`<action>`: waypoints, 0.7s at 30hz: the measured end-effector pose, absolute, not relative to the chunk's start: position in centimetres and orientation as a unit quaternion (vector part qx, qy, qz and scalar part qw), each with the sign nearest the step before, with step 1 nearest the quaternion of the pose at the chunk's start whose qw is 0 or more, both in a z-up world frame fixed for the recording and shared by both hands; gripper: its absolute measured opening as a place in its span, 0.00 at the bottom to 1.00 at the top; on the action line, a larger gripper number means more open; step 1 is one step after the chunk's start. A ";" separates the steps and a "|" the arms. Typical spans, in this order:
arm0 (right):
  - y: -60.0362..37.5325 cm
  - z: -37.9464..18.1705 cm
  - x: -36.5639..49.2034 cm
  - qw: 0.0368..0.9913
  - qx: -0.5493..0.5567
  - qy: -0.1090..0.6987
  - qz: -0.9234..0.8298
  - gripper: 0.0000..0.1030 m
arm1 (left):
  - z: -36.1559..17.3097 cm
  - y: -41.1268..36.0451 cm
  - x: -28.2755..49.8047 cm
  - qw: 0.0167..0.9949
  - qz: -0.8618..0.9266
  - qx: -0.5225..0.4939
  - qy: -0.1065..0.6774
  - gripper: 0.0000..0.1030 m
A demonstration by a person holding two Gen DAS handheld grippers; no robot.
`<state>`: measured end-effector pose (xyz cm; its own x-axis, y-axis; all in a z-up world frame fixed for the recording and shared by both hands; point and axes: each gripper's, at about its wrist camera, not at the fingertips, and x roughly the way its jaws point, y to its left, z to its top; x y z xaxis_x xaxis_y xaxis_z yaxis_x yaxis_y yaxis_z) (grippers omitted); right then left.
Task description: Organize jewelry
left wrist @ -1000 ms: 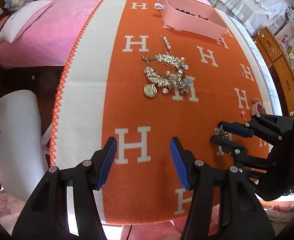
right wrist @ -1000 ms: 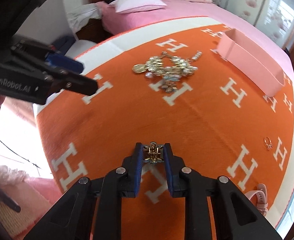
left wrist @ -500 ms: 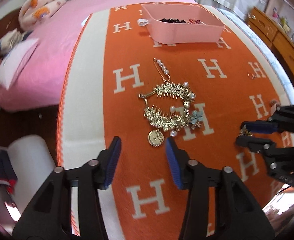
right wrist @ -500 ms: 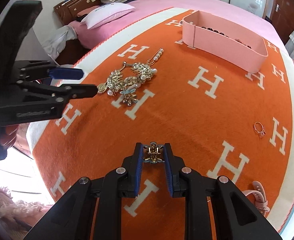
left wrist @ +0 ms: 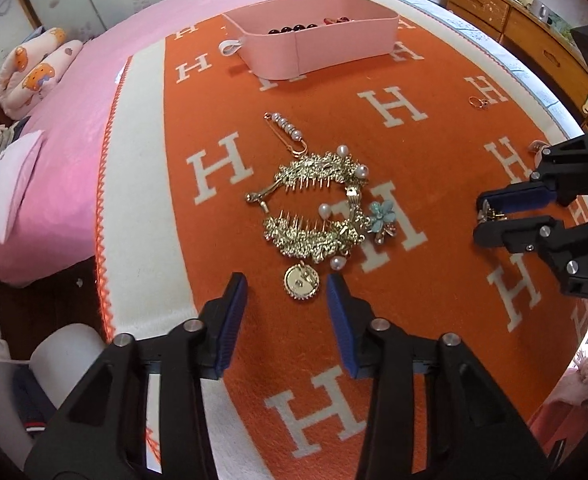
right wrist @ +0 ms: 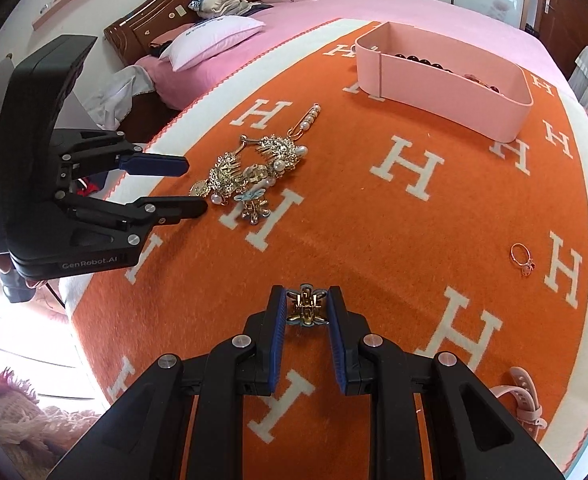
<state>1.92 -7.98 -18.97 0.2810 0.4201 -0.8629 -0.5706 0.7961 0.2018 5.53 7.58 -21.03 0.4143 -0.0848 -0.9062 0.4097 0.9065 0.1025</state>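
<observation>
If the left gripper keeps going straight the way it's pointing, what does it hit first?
Most likely the round gold pendant, which lies just ahead of the open left gripper, at the near edge of the gold jewelry pile. How high the fingers sit above the blanket is unclear.

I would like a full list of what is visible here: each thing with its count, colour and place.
blanket: one, orange with white H letters, over the pink bed
storage box: one, pink, far end of blanket, dark beads inside
gold hair combs: tangled pile, gold with pearls, blanket centre
pearl pin: one, gold, beyond the pile
round brooch: one, gold, between left tool's fingers
ring: one, rose gold, right side
watch strap: one, pale pink, near edge
hair claw: one, gold
left tool: open
right tool: shut on hair claw
</observation>
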 end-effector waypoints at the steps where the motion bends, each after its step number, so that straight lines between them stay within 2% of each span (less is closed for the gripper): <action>1: -8.0 -19.0 2.0 0.797 -0.072 0.513 0.310 0.19 | -21.0 7.5 5.7 0.824 -0.159 0.154 0.522 0.20; 2: -8.0 -19.0 2.0 0.797 -0.070 0.513 0.310 0.19 | -21.1 7.3 5.6 0.822 -0.163 0.156 0.522 0.16; 5: -8.2 -19.0 2.1 0.798 -0.060 0.515 0.307 0.19 | -21.1 6.8 5.5 0.825 -0.161 0.169 0.514 0.16; 14: -8.3 -18.9 2.5 0.794 -0.044 0.526 0.302 0.19 | -20.8 7.9 4.8 0.831 -0.130 0.122 0.527 0.16; 21: -8.6 -17.4 2.3 0.791 -0.026 0.530 0.304 0.19 | -17.9 7.3 3.5 0.839 -0.115 0.084 0.525 0.16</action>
<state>2.31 -8.57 -17.44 0.2528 0.4533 -0.8548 -0.5092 0.8136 0.2808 3.53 7.27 -17.90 0.4219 -0.1041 -0.9006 0.2812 0.9594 0.0209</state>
